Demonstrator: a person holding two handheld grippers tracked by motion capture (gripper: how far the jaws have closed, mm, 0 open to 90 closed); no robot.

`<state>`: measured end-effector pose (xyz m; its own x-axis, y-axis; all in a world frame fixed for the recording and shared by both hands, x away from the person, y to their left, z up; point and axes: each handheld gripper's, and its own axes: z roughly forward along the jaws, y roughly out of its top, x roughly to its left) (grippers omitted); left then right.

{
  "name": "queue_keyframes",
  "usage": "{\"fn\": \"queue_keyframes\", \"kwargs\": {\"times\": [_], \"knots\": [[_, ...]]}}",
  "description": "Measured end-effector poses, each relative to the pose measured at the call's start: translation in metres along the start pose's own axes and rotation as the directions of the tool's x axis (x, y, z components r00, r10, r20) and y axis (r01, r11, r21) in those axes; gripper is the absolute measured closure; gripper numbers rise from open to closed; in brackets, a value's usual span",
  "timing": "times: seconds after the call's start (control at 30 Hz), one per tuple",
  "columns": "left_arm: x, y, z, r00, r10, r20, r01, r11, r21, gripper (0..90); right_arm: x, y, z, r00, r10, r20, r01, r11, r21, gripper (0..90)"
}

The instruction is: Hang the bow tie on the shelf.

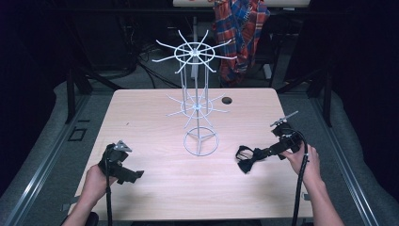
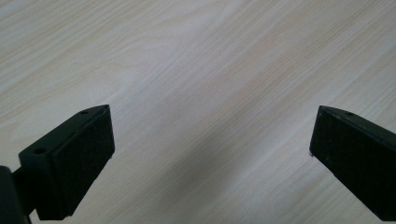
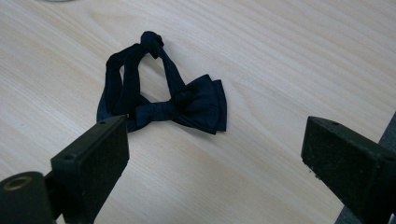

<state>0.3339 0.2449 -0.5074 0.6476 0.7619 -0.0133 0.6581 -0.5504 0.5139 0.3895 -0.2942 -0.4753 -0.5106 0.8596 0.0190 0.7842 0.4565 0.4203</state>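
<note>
Bow tie (image 3: 180, 105), dark navy, with its neck strap looped and knotted: lying flat on the table (image 1: 155, 188), at centre right of the high view, just right of the stand's ring base.

Wire stand (image 1: 197, 101), white, two tiers of radiating hooks on a central post: placed at the middle of the table.

Right claw (image 1: 249, 157): held spread, nothing between the jaws, which are aimed at the tie from just short of it in the right gripper view.

Left claw (image 2: 212, 154): held spread and empty over bare wood at lower left of the high view, well apart from the tie.

Hazards, as judged: only one layer or the loose strap may be pinched, so that the tie dangles or slips; the strap may be snagged on a hook; the light stand may be tipped by a knock.

Clearance: open wood is seen around the tie; the right table edge lies near the right hand.
</note>
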Motion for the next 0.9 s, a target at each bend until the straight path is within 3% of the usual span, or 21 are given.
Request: {"fn": "queue_keyframes", "kwargs": {"times": [0.3, 0.9], "knots": [[-0.0005, 0.0016, 0.0009, 1.0, 0.002, 0.004, -0.002, 1.0, -0.007, 0.0, 0.004, 0.0017, 0.0012, 0.9994, -0.035, 0.001, 0.035, 0.999, 0.027, 7.4], [-0.0006, 0.0007, 0.0, 1.0, 0.003, 0.002, -0.002, 1.0, -0.006, 0.0, 0.004, 0.0092, 0.0016, 0.9981, -0.058, 0.022, 0.058, 0.998, 0.005, 7.7]]}}
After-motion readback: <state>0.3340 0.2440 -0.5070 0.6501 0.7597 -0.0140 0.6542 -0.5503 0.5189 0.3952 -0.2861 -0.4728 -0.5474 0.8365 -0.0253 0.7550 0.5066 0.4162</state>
